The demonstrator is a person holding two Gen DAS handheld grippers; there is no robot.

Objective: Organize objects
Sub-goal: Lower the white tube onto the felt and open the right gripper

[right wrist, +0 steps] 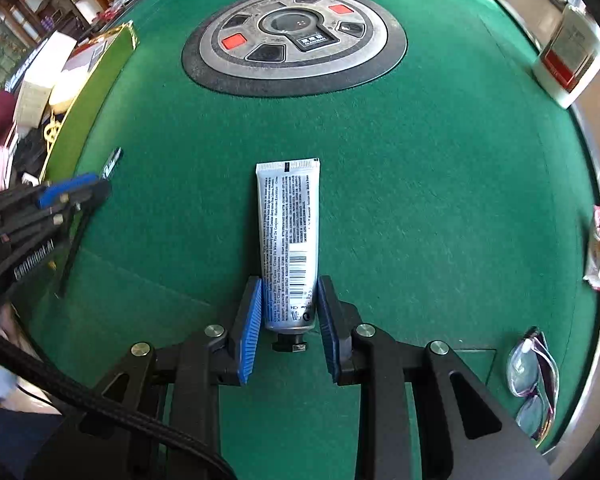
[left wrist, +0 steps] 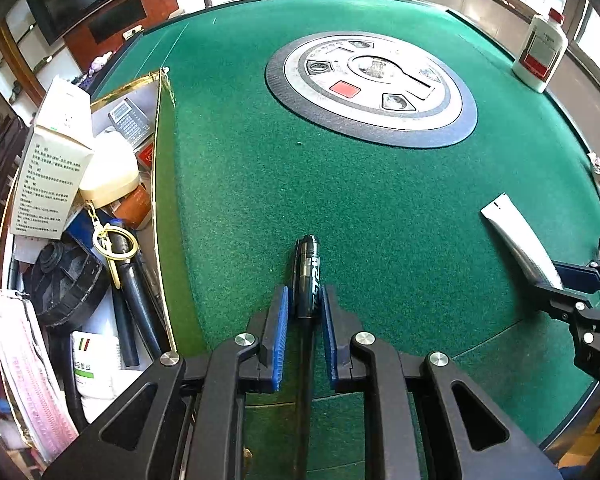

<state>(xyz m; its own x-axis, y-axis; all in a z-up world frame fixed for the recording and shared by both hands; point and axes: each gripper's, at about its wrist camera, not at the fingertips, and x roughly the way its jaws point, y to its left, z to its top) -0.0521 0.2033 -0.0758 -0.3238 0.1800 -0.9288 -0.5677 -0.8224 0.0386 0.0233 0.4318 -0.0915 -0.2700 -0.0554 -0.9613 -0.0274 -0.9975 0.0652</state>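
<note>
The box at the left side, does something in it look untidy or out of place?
Yes. The box is crammed: a white carton leans tilted on top, and a gold keyring lies across dark tubes. Nothing looks spilled or broken.

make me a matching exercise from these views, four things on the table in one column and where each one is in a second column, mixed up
Things:
1. black pen
2. silver tube
3. white bottle with red label
4. eyeglasses

Places:
A. far right corner of the green table
B. between the left tongs
C. near right edge of the felt, beside the right tongs
D. between the right tongs, cap end toward the camera

Pairs: 1-B, 2-D, 3-A, 4-C
</note>
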